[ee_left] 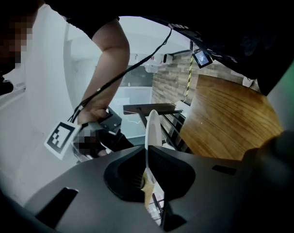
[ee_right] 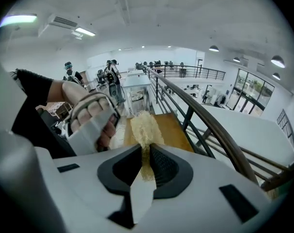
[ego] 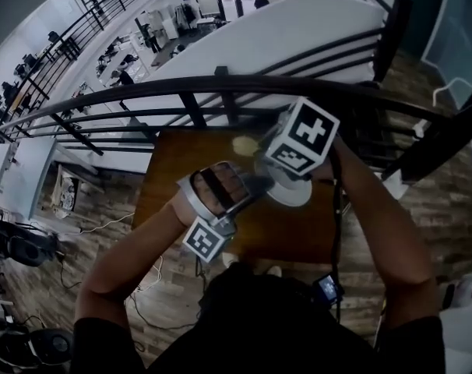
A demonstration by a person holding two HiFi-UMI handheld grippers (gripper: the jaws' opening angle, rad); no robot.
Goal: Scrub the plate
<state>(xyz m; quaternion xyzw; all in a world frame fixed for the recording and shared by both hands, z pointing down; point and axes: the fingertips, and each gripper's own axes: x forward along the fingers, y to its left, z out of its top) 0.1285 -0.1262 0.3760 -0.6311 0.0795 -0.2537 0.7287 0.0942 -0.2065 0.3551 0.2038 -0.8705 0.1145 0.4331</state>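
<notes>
Wooden table (ego: pixel 170 170) below; left tongs (ee_left: pixel 147 149) pinch plate (ee_left: pixel 153 125) edge-on, right tongs (ee_right: pixel 145 148) clamp scrubber (ee_right: pixel 144 127).

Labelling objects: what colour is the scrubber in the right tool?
The scrubber is pale straw-yellow; the right gripper view shows it best.

1. Both forearms (ego: pixel 135 248) reach in from the bottom of the frame, a gripper in each hand, out over a brown wooden worktop (ego: pixel 174 162).
2. The left gripper (ego: pixel 255 184) lies across the worktop, aimed to the right, with fingers (ego: pixel 220 185) curled round its body.
3. Its front end meets the left edge of a white plate (ego: pixel 292 195).
4. The right gripper (ego: pixel 259 150) comes in above that plate, and its marker cube (ego: pixel 302 139) covers most of it.
5. A pale yellow scrubber (ego: pixel 242 144) sits at the right gripper's tip, just beside the plate.
6. A dark curved railing (ego: pixel 220 84) runs right behind the worktop, with an open office floor far below it.
7. Cables (ego: pixel 146 283) trail over the wood floor (ego: pixel 88 248) on the left, and a small lit screen (ego: pixel 327 288) hangs by the right arm.
</notes>
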